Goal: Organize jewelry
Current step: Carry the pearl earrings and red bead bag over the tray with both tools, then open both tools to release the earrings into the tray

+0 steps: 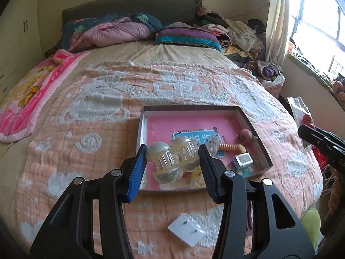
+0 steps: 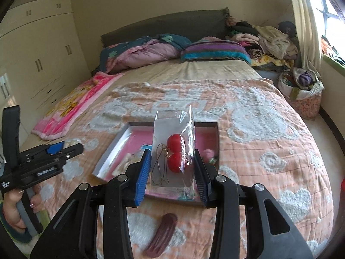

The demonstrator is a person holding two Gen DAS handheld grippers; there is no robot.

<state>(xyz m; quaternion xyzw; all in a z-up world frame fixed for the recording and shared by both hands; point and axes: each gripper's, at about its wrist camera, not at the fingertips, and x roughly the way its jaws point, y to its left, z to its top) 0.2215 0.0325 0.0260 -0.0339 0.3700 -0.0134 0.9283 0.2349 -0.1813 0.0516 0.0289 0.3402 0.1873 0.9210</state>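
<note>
Holding a clear chunky plastic hair claw with pearly dome ends (image 1: pixel 173 161), the left gripper (image 1: pixel 172 166) has its blue-padded fingers (image 1: pixel 137 172) pressed against both sides of it, so it's clamped, not loose. The claw's long axis runs roughly left to right across the gap between the pads, tilted a bit so the left end sits nearer and lower, and its comb teeth face toward the camera. It's up in the air over the near-left part of the shallow dark-walled cardboard box lid with a pink inside (image 1: pixel 254 133), which lies flat on the peach quilted bedspread with white fluffy patterns (image 1: pixel 90 155).

Inside that box there's an orange spiral hair tie (image 1: pixel 229 147) near the right wall, lying left to right, plus a small silvery square box (image 1: pixel 242 160) at the near-right corner. A white earring card with two tiny studs (image 1: pixel 186 231) sits on the bedspread near the camera, outside the box.

The right gripper (image 2: pixel 172 170) is closed on a clear cellophane packet holding two red round earrings on thin wire hooks (image 2: pixel 173 151). The packet stands upright, long axis running away from the camera, open flap end at the far top, and the two red balls are stacked near-to-far with the hooks to their left. It hangs over the near edge of the same box. A dark maroon ribbed hair clip (image 2: pixel 161 237) lies on the bedspread close in, pointing diagonally, far end to the right.
</note>
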